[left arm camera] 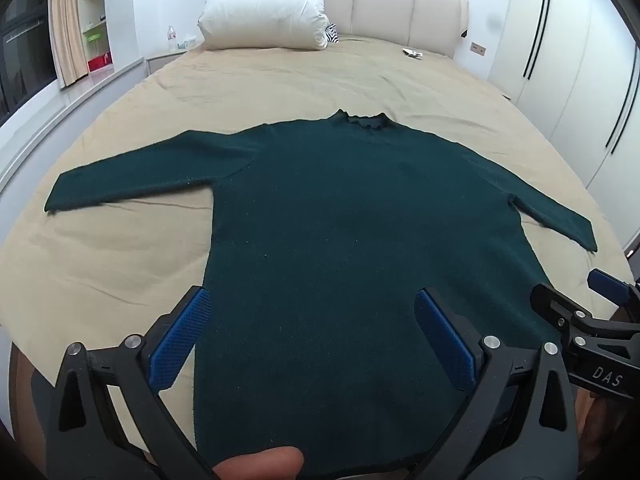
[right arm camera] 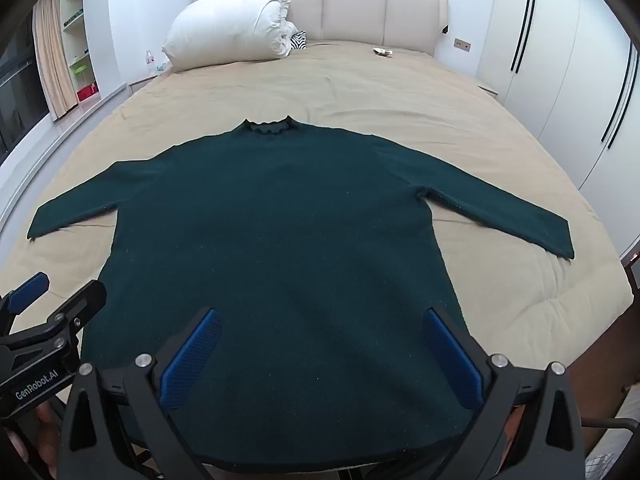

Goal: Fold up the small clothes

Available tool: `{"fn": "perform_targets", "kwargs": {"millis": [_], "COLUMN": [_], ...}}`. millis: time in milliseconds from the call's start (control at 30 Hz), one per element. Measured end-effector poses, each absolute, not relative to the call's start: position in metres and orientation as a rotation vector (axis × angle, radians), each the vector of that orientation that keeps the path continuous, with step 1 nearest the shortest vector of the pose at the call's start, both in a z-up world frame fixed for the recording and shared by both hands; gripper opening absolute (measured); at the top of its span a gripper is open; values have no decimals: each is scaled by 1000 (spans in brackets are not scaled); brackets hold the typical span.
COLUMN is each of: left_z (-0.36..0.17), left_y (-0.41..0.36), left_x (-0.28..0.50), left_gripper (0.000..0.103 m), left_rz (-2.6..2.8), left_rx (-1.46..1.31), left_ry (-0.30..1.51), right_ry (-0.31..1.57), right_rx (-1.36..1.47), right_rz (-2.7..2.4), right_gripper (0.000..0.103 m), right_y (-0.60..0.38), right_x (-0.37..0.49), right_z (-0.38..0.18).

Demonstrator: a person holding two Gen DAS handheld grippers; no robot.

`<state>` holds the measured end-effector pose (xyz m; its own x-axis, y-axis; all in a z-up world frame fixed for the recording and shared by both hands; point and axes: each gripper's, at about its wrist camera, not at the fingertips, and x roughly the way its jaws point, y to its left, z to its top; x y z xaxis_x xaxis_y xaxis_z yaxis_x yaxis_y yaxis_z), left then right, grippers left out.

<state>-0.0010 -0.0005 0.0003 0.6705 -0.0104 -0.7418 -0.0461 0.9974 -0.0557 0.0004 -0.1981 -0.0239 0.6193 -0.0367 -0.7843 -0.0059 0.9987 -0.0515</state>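
A dark green sweater (left arm camera: 340,216) lies flat on the bed (left arm camera: 120,264), front or back up I cannot tell, with its collar (left arm camera: 362,120) toward the headboard and both sleeves stretched out to the sides, the left sleeve (left arm camera: 132,178) and the right sleeve (right arm camera: 500,210) each lying smooth on the tan sheet. Spread like this, every edge is easy to reach, which suits the start of a fold. The hem sits at the near edge of the bed, right under the person's hands. The left tool (left arm camera: 312,336) hangs over the hem with its blue pads wide apart and nothing between them; the right tool (right arm camera: 320,352) is the same, open and empty, just beside it. Both tilt downward toward the cloth, probably so either can drop onto a hem corner or a sleeve. A rolled white duvet (right arm camera: 228,20) stays well clear near the headboard.
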Motion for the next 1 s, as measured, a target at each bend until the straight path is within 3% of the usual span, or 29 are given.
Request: {"fn": "perform_targets", "kwargs": {"millis": [1000], "left_z": [-7], "left_y": [13], "left_x": [5], "left_gripper": [103], "left_rz": [12], "left_rx": [-125], "left_ry": [878], "right_ry": [911], "right_rx": [-50], "right_rz": [-20], "right_gripper": [103], "right_y": [-197], "right_x": [0], "right_z": [-28]}}
